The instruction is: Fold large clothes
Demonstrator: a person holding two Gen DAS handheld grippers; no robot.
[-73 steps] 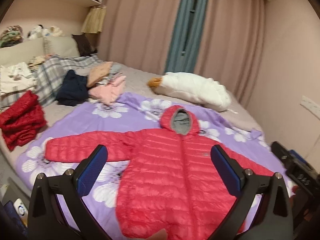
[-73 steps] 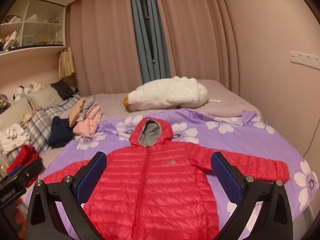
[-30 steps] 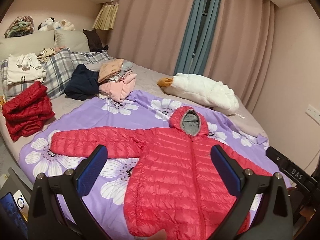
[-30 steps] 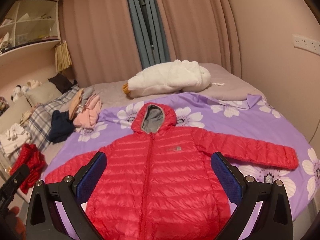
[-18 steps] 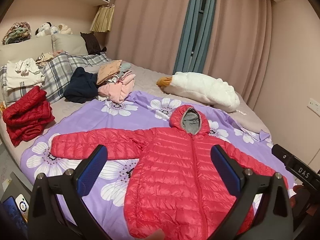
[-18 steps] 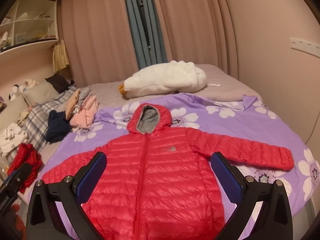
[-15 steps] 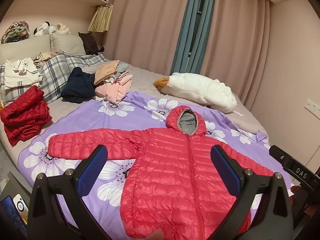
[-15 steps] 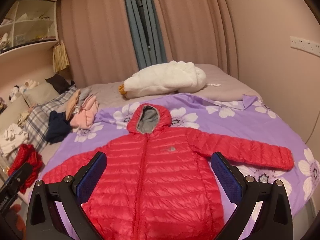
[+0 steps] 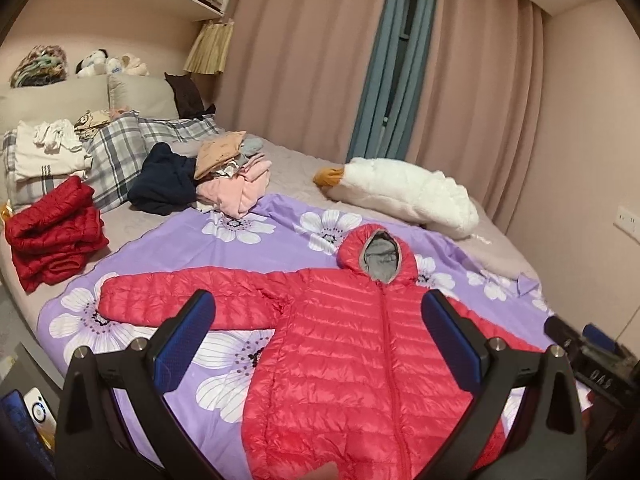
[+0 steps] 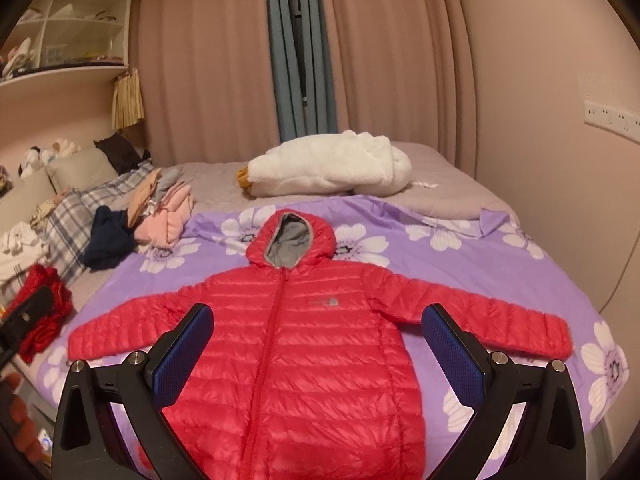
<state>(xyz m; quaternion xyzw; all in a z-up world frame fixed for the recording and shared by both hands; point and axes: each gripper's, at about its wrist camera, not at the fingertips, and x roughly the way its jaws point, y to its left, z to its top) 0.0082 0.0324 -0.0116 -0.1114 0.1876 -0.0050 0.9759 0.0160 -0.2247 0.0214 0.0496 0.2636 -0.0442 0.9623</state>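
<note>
**Red jacket laid flat on the bed, both grippers above it and empty**

Writing: the letters "DAS" show on a black device (image 9: 600,376) at the right edge of the left wrist view. The jacket (image 10: 304,344) has a small grey logo (image 10: 320,302) on its chest, too small to read. No other text legible.

Jacket: red, quilted, hooded, front side up, zip closed down the middle. It lies on a purple sheet (image 10: 460,264) printed with white flowers, which covers the near part of the bed (image 10: 448,184). Long axis runs from the hem at the near edge to the hood (image 10: 290,238) at the far end, pointing toward the curtains (image 10: 360,60). The hood's grey lining faces up. Both sleeves are spread out sideways, slightly angled toward the near edge, one to each side.

Left gripper (image 9: 318,332): jaws wide apart, blue pads showing, nothing between them; it hangs above the jacket's left sleeve and body, not touching.

Right gripper (image 10: 318,338): jaws equally wide, empty, above the jacket's chest, clear of the fabric.

Around: a white plush goose (image 10: 332,168) lies beyond the hood. A pile of pink clothes (image 9: 236,184) and a navy garment (image 9: 164,184) sit left of the sheet. Folded red jackets (image 9: 52,232) are stacked near the plaid pillows (image 9: 120,152).
</note>
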